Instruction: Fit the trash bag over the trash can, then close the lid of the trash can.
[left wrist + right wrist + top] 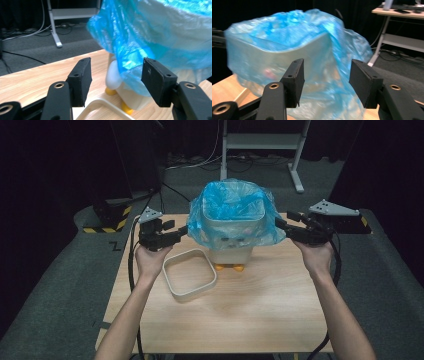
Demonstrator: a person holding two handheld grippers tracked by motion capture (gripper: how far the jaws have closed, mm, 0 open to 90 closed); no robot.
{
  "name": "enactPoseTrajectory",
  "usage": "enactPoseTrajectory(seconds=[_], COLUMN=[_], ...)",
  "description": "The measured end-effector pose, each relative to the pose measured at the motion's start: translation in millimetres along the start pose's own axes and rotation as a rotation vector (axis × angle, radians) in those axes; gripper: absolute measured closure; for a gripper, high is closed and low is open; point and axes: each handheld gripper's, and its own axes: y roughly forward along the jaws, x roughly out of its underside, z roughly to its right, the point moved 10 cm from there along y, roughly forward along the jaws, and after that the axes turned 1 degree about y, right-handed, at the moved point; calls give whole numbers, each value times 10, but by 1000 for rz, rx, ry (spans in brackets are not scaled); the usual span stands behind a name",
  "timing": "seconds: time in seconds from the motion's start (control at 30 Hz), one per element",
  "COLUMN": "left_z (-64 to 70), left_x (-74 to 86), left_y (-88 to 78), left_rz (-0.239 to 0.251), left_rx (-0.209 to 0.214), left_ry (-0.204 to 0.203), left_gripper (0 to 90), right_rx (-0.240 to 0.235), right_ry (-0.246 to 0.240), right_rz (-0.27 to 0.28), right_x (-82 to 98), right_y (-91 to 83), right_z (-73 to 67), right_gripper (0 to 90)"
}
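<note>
Mid-table: white bin point(231, 245) under blue bag point(232, 212) | left gripper point(176, 235) and right gripper point(283, 226) flank it, both spread, nothing pinched | loose white ring point(189, 274) lies front-left by left gripper

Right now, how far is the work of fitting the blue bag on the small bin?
Done: the blue bag lines the white bin, its edge folded down over the rim. In hand: the left claw and right claw stand open at the bag's two sides, gripping nothing. Left: probably pulling the loose skirt lower, then pressing the white ring, lying on the table, onto the bin.
</note>
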Motion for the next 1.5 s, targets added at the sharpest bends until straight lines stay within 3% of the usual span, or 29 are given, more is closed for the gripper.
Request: enactPoseTrajectory(seconds=[0.23, 0.47, 0.57, 0.77, 0.87, 1.13, 1.5], left_z=[-80, -75, -85, -171, -234, -408, -622], left_x=[104, 215, 282, 425, 519, 777, 1242], left_y=[9, 67, 75, 75, 92, 197, 362], left_rz=[1, -9, -24, -24, -18, -36, -96], left_rx=[-18, -12, -18, -43, -63, -113, -187], left_ry=[-17, -10, 14, 17, 21, -15, -46], left_gripper=[385, 375, 375, 384, 381, 377, 401], right_rx=[60, 124, 154, 180, 194, 232, 244], right_ry=[55, 103, 121, 150, 158, 173, 190], right_rz=[18, -7, -14, -55, -68, -123, -183], right_x=[232, 593, 747, 1098, 1237, 1684, 2070], right_y=[-118, -181, -170, -45, -3, 131, 342], right_z=[218, 445, 538, 656, 699, 735, 767], right_gripper=[446, 442, 442, 442, 444, 450, 488])
